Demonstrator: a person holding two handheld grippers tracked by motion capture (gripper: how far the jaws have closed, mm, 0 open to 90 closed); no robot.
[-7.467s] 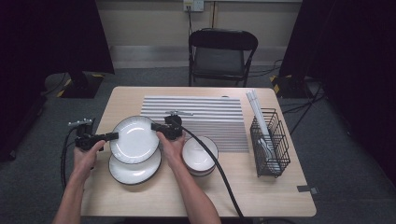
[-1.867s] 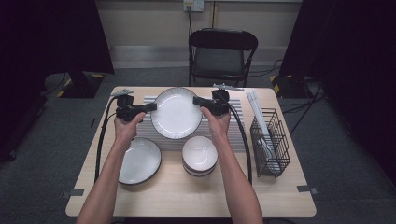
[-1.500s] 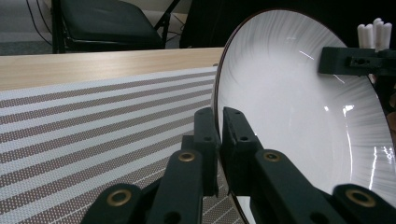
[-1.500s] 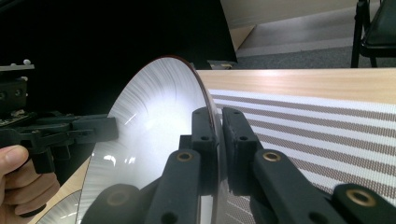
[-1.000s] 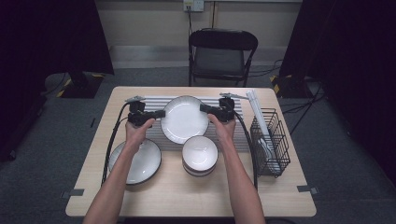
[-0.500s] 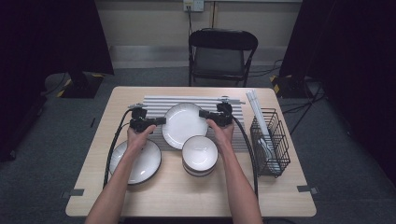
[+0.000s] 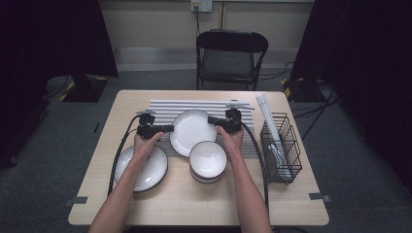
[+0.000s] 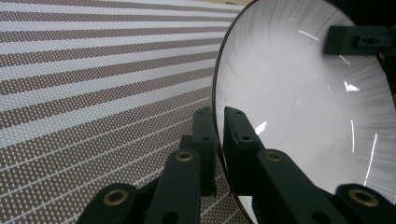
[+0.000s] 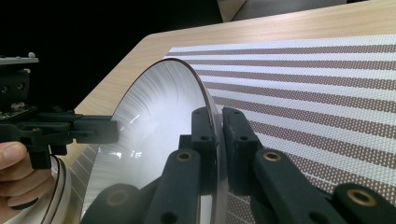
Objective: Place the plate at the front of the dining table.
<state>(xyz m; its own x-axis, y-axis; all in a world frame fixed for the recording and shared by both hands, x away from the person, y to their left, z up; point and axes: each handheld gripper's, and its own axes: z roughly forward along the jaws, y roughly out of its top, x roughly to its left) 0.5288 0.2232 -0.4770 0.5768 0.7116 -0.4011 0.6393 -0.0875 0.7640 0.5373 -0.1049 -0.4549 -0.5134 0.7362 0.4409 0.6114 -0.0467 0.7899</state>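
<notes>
While both grippers clamp the plate (image 7: 192,131), stacked bowls (image 7: 208,160) sit just beside.

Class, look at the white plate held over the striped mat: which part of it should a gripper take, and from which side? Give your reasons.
Take the white plate by its thin rim, coming in level from the side. The rim is the only part slim enough for the jaws. Here the left gripper and right gripper clamp opposite edges above the striped mat, which probably keeps the wide, shallow plate balanced.
</notes>
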